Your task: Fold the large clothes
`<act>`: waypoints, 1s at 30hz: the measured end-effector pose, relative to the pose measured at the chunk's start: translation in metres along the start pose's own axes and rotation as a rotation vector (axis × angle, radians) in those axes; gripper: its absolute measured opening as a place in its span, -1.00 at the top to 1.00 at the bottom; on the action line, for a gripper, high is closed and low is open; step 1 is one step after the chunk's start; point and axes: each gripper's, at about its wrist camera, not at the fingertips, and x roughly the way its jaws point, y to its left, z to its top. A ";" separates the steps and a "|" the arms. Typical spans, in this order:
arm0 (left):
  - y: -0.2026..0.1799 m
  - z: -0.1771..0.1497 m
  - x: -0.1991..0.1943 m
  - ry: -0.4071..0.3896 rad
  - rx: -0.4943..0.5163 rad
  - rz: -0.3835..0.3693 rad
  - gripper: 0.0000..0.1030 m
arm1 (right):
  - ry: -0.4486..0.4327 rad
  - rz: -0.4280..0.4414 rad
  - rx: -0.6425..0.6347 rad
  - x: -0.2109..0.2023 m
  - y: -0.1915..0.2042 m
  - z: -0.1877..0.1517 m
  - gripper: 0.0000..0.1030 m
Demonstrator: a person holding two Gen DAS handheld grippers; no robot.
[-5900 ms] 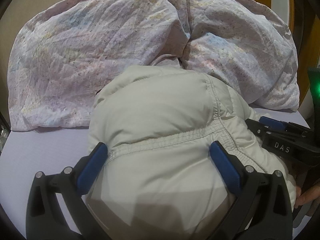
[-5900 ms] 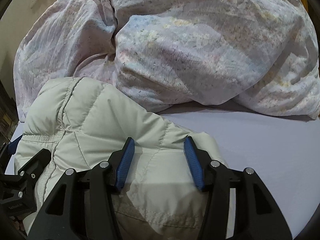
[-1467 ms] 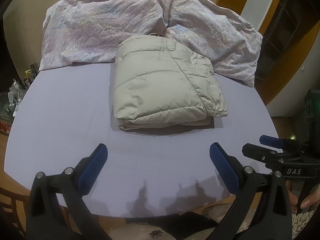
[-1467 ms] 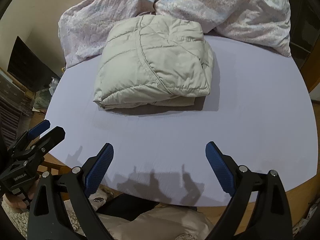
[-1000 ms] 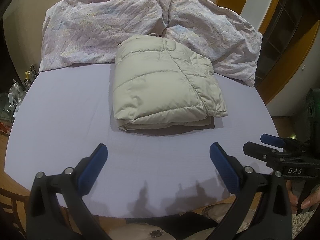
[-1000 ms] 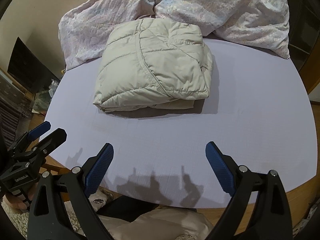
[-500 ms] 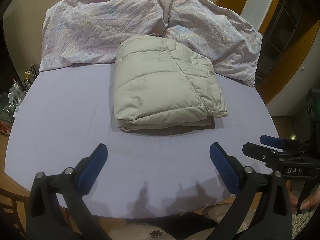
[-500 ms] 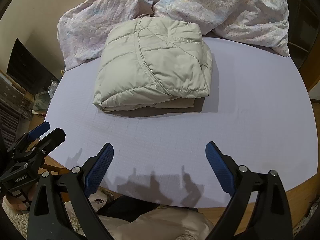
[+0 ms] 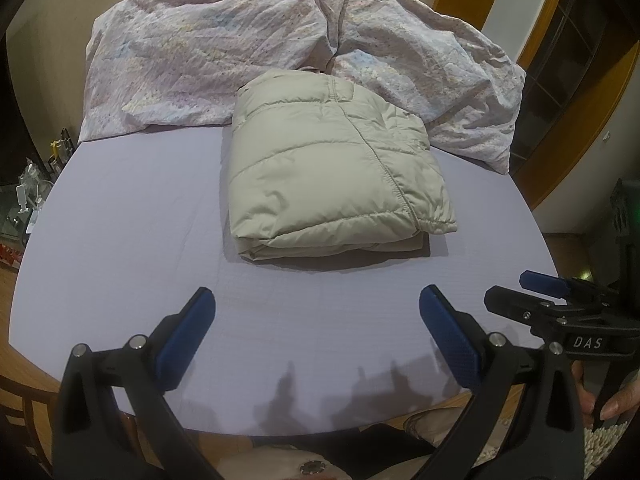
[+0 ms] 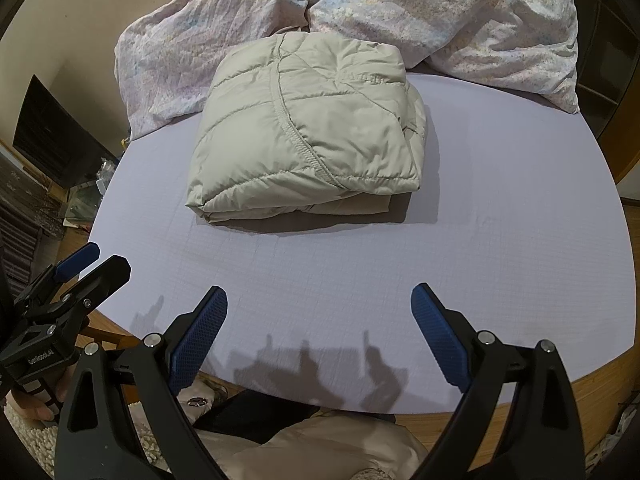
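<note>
**The puffy jacket is lying folded on the bed**

The puffy jacket (image 9: 332, 176) is sitting in a neat, thick bundle in the middle of the bed (image 9: 128, 216), on the light purple sheet. Its far edge is touching the flowery blanket (image 9: 208, 60), which is lying bunched up along the back.

The left gripper (image 9: 316, 320) is hanging over the near edge of the bed with its blue pads wide apart, holding nothing. The right gripper (image 10: 318, 316) is doing the same, wide apart and holding nothing. Both are well apart from the jacket.

The jacket is looking soft, light and squishy, and its smooth cloth is probably slippery. It may puff back up and slide open. The best place to take hold seems to be the thick folded edge at the front, pinching all the layers together.

Nothing is standing between the grippers and the jacket. Only the blanket is crowding it from behind.
</note>
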 end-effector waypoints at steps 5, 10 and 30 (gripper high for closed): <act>0.000 -0.001 0.000 -0.001 0.003 0.005 -0.96 | 0.001 0.001 0.001 0.000 0.000 0.000 -0.84; 0.001 -0.001 0.000 0.000 0.003 0.006 -0.96 | 0.001 0.001 -0.001 0.000 0.000 0.000 -0.84; 0.002 0.000 0.002 0.006 0.000 0.010 -0.96 | -0.003 -0.001 0.004 0.001 0.000 0.000 -0.84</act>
